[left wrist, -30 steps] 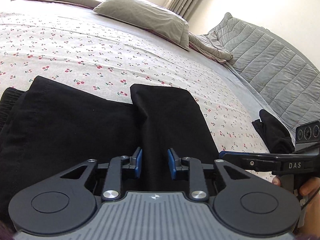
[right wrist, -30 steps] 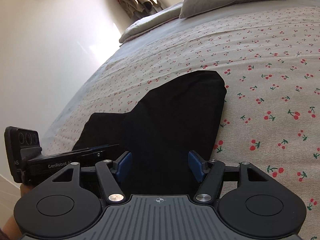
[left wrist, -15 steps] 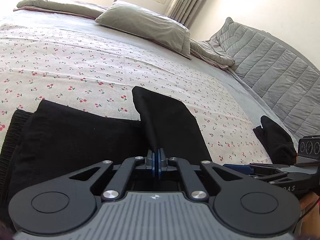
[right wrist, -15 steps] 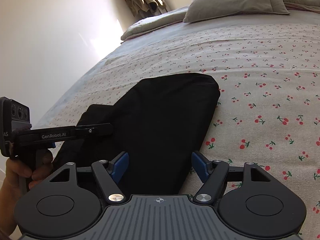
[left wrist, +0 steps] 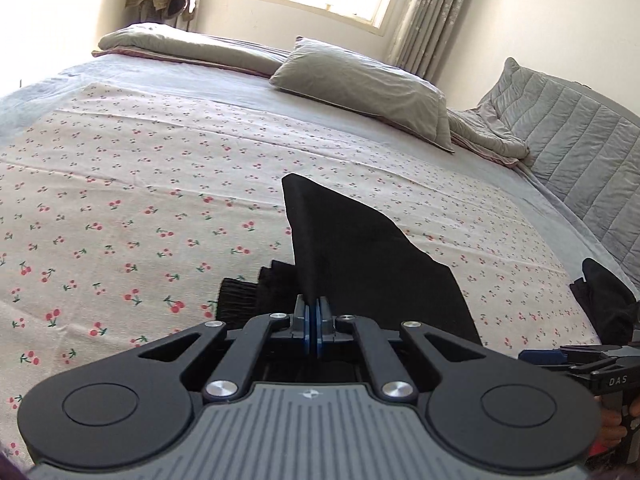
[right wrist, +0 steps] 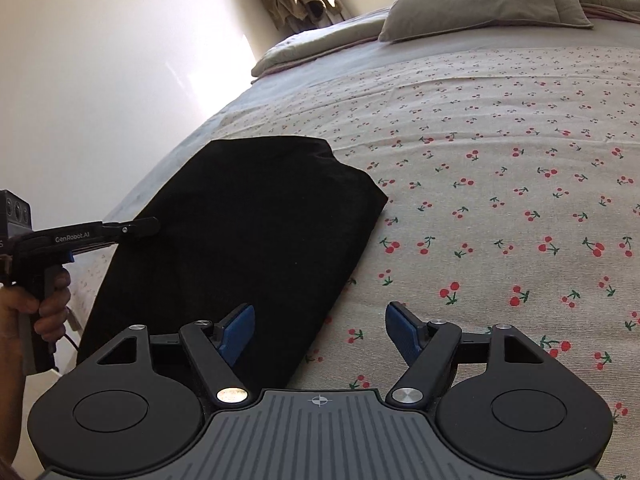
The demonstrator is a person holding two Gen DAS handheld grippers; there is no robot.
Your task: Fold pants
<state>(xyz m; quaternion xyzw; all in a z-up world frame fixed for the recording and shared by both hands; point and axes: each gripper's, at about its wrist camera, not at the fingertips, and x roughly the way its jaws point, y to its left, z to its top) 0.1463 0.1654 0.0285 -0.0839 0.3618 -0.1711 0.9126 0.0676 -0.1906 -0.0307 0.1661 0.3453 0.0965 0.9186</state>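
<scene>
Pants — black, lying on the cherry-print bed — rise in a fold clamped by the left gripper. Right gripper hangs spread apart over their edge; a grey pillow lies far ahead.

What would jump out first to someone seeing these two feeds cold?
The black pants stand out against the cherry-print bedsheet at the bed's near edge. The left gripper is shut on a raised fold of them, while the right gripper hangs open beside their edge. Grey pillows lie at the far end, under the window.
</scene>
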